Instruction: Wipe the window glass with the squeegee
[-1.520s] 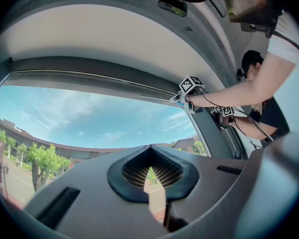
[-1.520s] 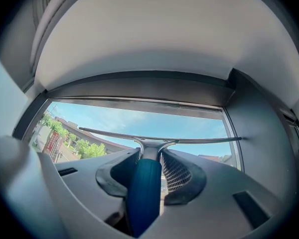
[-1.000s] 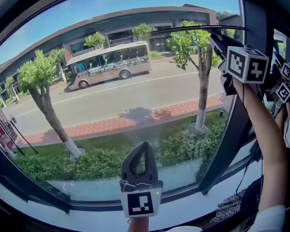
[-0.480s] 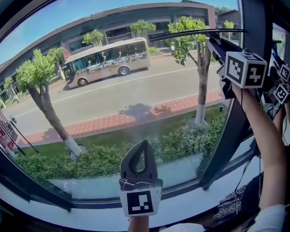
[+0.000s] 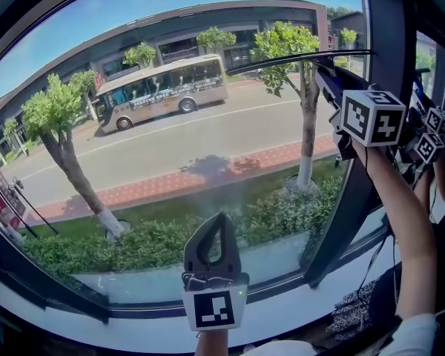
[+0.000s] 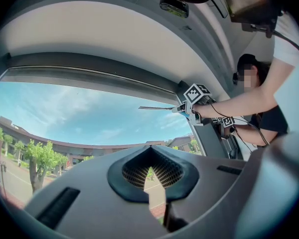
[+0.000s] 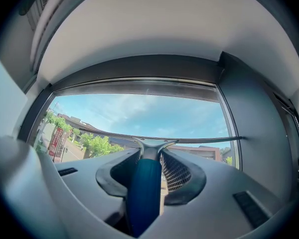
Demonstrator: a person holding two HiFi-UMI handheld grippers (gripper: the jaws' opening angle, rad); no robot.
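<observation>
The window glass [image 5: 170, 147] fills the head view. My right gripper [image 5: 328, 69] is raised at the pane's upper right, shut on the squeegee's blue handle [image 7: 144, 193]. The squeegee's long thin blade [image 5: 297, 56] lies across the glass near the top, reaching left from the right frame post; the right gripper view shows the blade [image 7: 154, 139] spanning the pane. My left gripper [image 5: 213, 225] is held low at the bottom centre, pointing up at the glass, shut with nothing in it. In the left gripper view the squeegee blade [image 6: 157, 108] shows far up at the right.
A dark frame post [image 5: 378, 50] bounds the pane at the right, and a white sill [image 5: 282, 310] runs below. Small marker cubes [image 5: 430, 136] on another arm sit right of the post. Outside are a road, trees and a bus [image 5: 163, 87].
My right gripper and the squeegee have come down the glass a little. The left gripper has stayed where it was.
</observation>
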